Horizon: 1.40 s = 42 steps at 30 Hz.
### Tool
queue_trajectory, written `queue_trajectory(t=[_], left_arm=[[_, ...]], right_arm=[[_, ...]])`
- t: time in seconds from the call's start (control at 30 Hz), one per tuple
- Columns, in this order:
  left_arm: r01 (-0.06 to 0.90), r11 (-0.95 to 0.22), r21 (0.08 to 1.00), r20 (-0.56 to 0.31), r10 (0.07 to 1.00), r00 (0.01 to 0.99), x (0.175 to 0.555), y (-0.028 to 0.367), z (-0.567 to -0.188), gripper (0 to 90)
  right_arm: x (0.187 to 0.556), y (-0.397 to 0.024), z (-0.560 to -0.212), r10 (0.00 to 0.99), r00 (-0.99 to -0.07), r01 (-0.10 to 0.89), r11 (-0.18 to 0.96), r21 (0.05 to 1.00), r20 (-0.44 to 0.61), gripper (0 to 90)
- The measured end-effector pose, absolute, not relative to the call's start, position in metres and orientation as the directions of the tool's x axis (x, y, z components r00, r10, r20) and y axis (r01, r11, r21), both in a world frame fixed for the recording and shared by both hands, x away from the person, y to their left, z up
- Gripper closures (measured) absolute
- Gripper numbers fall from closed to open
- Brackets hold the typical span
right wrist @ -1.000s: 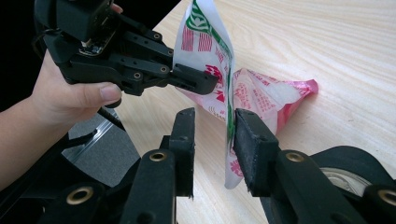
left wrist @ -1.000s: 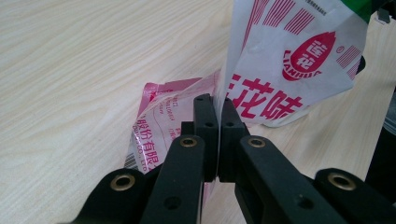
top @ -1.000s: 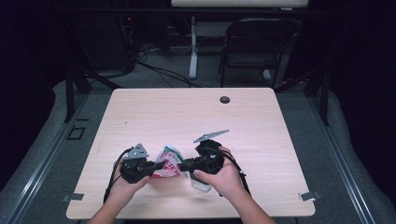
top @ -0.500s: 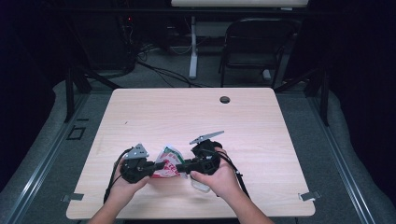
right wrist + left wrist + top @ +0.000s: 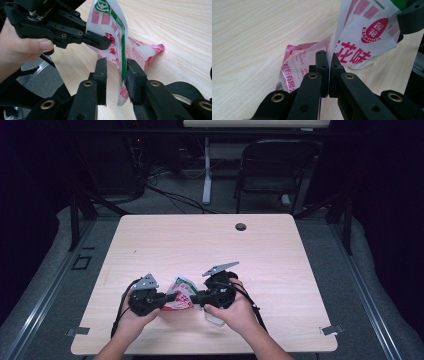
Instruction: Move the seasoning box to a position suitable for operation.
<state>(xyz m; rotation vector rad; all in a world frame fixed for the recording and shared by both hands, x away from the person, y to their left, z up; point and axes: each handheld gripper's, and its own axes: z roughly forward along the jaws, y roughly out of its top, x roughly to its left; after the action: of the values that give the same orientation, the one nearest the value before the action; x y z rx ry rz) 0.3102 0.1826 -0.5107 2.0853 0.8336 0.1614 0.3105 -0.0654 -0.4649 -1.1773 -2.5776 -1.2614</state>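
- The table [image 5: 280, 265] is lying as a wide slab of pale wood-grain laminate with rounded corners; its surface is reading smooth and matt; a small dark round grommet [image 5: 241, 226] is sitting near its far edge.
- The chair [image 5: 274, 170] is standing beyond the far edge of the table; its frame is dark and tubular.
- The left gripper [image 5: 170, 297] is being held in the person's left hand [image 5: 131, 320] near the front edge of the table; it is built of matt black plastic links with brass-coloured rivets, and a grey three-cornered plate is sitting on top; its jaws are standing fully closed, pinching a thin fold of the pink packet [image 5: 298, 65].
- The right gripper [image 5: 116, 67] is being held in the person's right hand [image 5: 239, 312], facing the left gripper; its jaws have just been closing and are standing partly open; the white packet [image 5: 112, 27] is hanging between them, its film lying against the right-hand pad while the left-hand pad is standing clear.
- The white packet is standing upright and creased between the two grippers; it is a glossy plastic sachet with red and green print.
- The pink packet is lying crumpled on the table, touching the white packet's base; its film is thin and translucent.
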Motion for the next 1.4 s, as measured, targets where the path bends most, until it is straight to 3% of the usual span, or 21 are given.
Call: queue_trajectory(t=[0.47, 0.93, 1.07, 1.4], left_arm=[[0.499, -0.403, 0.767, -0.175, 0.617, 0.767, 0.31, 0.182, -0.512, 90.0], [0.496, -0.403, 0.769, -0.172, 0.617, 0.768, 0.309, 0.184, -0.513, 90.0], [0.498, -0.4, 0.769, -0.176, 0.617, 0.767, 0.309, 0.184, -0.513, 90.0], [0.497, -0.402, 0.769, -0.175, 0.616, 0.768, 0.309, 0.185, -0.513, 90.0]], right_arm=[[0.311, -0.064, -0.467, 0.628, -0.715, 0.634, 0.399, 0.662, 0.306, 90.0], [0.315, -0.064, -0.467, 0.608, -0.722, 0.632, 0.386, 0.672, 0.33, 90.0], [0.317, -0.063, -0.466, 0.606, -0.721, 0.636, 0.385, 0.669, 0.337, 86.5], [0.312, -0.055, -0.461, 0.627, -0.739, 0.584, 0.41, 0.701, 0.248, 81.6]])
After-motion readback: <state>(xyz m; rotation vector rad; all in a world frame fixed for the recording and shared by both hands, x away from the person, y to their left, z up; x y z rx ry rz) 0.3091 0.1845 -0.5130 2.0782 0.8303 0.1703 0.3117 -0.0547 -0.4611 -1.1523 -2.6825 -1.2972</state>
